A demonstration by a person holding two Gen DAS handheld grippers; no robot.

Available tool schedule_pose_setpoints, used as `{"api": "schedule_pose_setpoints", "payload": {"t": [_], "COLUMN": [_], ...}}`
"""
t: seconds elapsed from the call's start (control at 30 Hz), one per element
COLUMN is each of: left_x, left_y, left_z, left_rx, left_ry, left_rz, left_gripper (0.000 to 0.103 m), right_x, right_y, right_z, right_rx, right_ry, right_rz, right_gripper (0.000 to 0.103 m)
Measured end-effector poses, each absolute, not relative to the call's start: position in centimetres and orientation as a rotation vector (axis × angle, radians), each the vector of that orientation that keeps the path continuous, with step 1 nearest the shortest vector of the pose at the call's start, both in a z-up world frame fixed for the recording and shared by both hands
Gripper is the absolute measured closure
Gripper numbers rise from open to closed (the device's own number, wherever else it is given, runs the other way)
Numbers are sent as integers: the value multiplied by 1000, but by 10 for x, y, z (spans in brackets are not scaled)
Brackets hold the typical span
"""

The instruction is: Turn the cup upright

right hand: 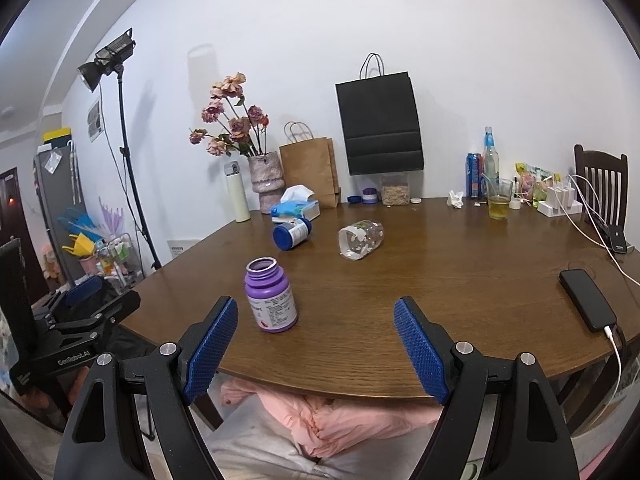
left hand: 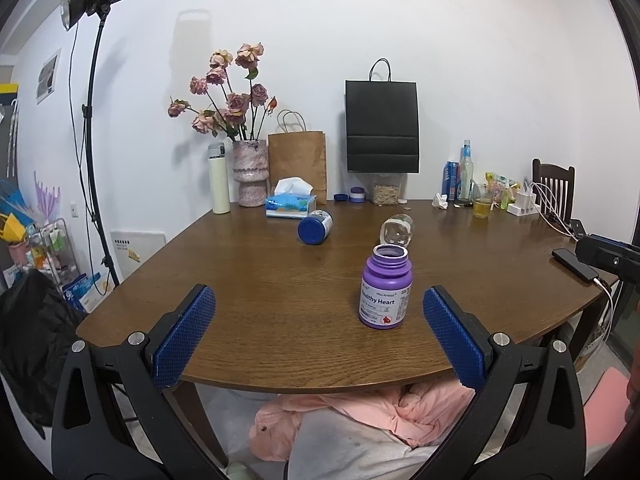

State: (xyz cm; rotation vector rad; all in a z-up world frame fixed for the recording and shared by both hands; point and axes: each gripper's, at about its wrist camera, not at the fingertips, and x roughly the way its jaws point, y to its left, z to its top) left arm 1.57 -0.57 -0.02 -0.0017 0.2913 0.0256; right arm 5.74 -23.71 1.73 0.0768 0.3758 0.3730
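Cup: the clear glass cup (right hand: 361,239) lies on its side near the middle of the right wrist frame, its mouth turned toward the lower left. In the left wrist view the same cup (left hand: 396,231) sits just above centre, partly behind the purple bottle.

Progress: by the look of it, nothing of the flip is done. The cup is down and neither gripper touches it.

Left to do: reach across, take the cup by its wall, turn it mouth-up and set it standing. That is my reading of the task, not something shown.

Right gripper (right hand: 316,326): blue pads spread wide, holding nothing, low in its frame over the near table edge, well apart from the cup.

Left gripper (left hand: 319,314): pads likewise spread and empty, low in its frame. Its body also shows at the left edge of the right wrist view.

Purple bottle (right hand: 271,298): upright, lid off, lower centre-left, between the grippers and the cup. It may get in the way of a straight reach.

Blue-capped bottle (right hand: 291,233): on its side, just left of the cup, apart from it.

Table (right hand: 460,280): brown wood. A tissue box (right hand: 296,206) sits farther back, a phone (right hand: 587,299) at the right edge.
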Motion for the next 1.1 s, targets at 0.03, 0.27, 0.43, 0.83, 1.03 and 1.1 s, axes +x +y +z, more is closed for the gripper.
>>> {"api": "schedule_pose_setpoints", "payload": {"t": [0.03, 0.27, 0.43, 0.83, 1.03, 1.1], "left_x": [15, 13, 14, 15, 14, 15], "left_y": [-6, -7, -5, -5, -5, -4], "left_z": [-1, 3, 6, 3, 0, -1], "left_rx": [-3, 4, 8, 9, 29, 55], "left_ry": [291, 279, 269, 273, 270, 268], "left_rz": [26, 24, 30, 29, 31, 42], "left_gripper": [0, 0, 0, 0, 0, 0], "right_x": [58, 56, 55, 57, 58, 61], "right_y": [-236, -235, -230, -228, -226, -227], "right_z": [17, 26, 29, 29, 26, 23], "right_rx": [72, 57, 36, 36, 39, 46], "right_ry": [376, 369, 371, 384, 390, 399], "right_rz": [375, 373, 381, 387, 390, 396], "right_gripper": [18, 18, 18, 18, 18, 18]}}
